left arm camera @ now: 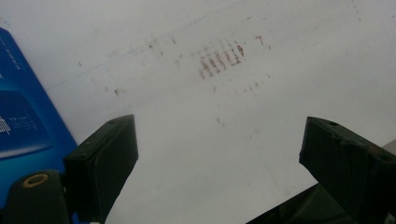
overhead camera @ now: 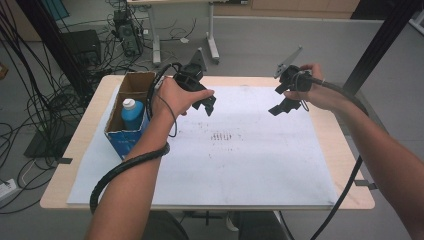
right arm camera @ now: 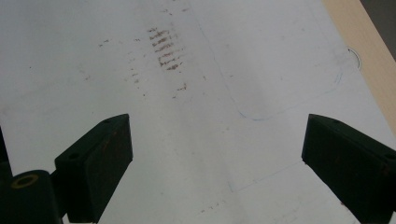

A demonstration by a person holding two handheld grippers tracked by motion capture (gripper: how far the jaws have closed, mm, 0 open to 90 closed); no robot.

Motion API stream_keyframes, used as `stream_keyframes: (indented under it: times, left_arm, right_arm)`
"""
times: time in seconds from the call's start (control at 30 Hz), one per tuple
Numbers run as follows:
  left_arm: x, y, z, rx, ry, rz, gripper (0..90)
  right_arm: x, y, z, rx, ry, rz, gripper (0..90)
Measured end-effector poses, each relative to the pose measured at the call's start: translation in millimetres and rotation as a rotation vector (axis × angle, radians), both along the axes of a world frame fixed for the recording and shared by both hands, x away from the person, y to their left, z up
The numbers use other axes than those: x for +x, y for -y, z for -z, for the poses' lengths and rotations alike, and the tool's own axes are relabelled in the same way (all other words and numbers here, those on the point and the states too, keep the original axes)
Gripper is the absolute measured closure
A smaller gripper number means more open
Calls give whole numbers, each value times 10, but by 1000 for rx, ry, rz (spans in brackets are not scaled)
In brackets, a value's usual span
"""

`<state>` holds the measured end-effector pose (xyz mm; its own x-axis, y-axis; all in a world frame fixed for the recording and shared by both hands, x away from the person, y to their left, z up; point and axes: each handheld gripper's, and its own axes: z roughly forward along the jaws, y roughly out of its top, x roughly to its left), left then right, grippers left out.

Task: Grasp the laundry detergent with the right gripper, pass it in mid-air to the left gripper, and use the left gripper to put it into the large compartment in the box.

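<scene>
A white paper sheet (overhead camera: 240,165) covers the wooden table, with brown rub marks (overhead camera: 222,136) near its middle. My left gripper (overhead camera: 206,106) hovers over the sheet's far left part, open, with nothing between its jaws (left arm camera: 219,154). My right gripper (overhead camera: 284,107) hangs over the far right part, also open and empty (right arm camera: 217,154). The rub marks (left arm camera: 222,58) lie ahead of the left jaws and the same marks (right arm camera: 163,46) lie ahead of the right jaws. A blue bottle with a white cap (overhead camera: 132,114) stands inside a cardboard box (overhead camera: 121,131) at the table's left.
The box's blue side (left arm camera: 21,116) sits close to the left jaw. A bare wooden table edge (right arm camera: 369,56) runs along the right of the sheet. Cables, a desk leg and black frame posts stand on the floor beyond the table.
</scene>
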<state>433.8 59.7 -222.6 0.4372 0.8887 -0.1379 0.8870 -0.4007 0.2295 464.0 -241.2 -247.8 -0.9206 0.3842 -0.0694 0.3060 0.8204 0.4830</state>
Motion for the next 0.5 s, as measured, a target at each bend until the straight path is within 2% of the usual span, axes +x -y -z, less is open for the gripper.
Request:
stream_keyframes:
  times: [0.5]
  left_arm:
    - [-18, 12, 3, -3, 1, 0, 118]
  right_arm:
    - [-21, 20, 6, 1, 0, 3, 87]
